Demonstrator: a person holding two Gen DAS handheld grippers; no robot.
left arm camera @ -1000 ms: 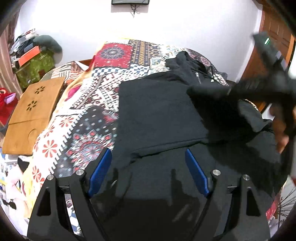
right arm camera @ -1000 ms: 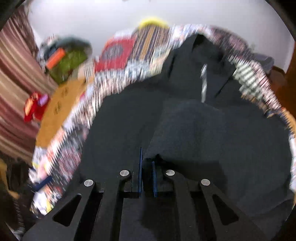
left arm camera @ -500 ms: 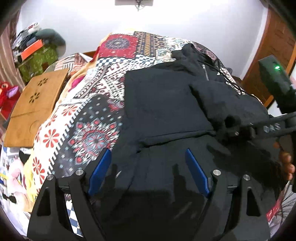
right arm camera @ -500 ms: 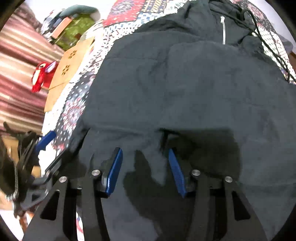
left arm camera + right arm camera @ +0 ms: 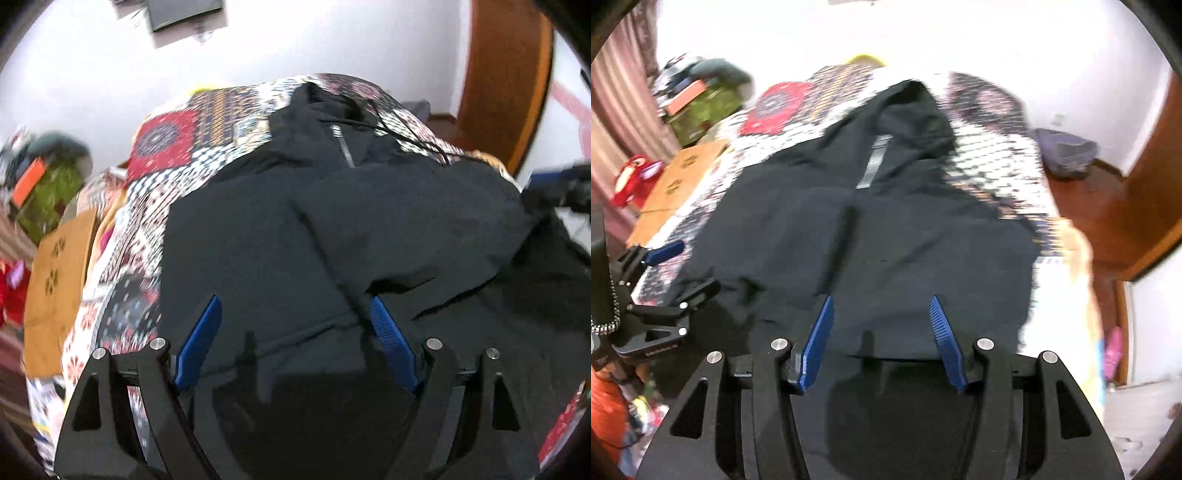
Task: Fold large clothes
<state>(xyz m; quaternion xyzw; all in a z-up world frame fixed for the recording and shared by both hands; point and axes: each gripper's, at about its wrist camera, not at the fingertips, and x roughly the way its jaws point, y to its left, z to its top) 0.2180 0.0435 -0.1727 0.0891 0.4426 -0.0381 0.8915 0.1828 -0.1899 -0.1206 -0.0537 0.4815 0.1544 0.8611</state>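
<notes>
A black zip hoodie lies on the patterned bedspread, hood and zip at the far end and a sleeve folded across its front. My left gripper hovers over the near hem, its jaws opening wide, nothing between the blue pads. In the right wrist view the hoodie fills the middle. My right gripper hangs above its lower part with jaws opening and no cloth between them. The left gripper shows at that view's left edge.
A wooden lap table and a green bag lie left of the bed, with a red toy beside them. A wooden door stands on the right. A grey bundle sits on the floor beyond.
The right gripper was shut on hoodie fabric, then opened and let it go on the hoodie's front, and has drawn back. The left gripper has swung right over the garment.
</notes>
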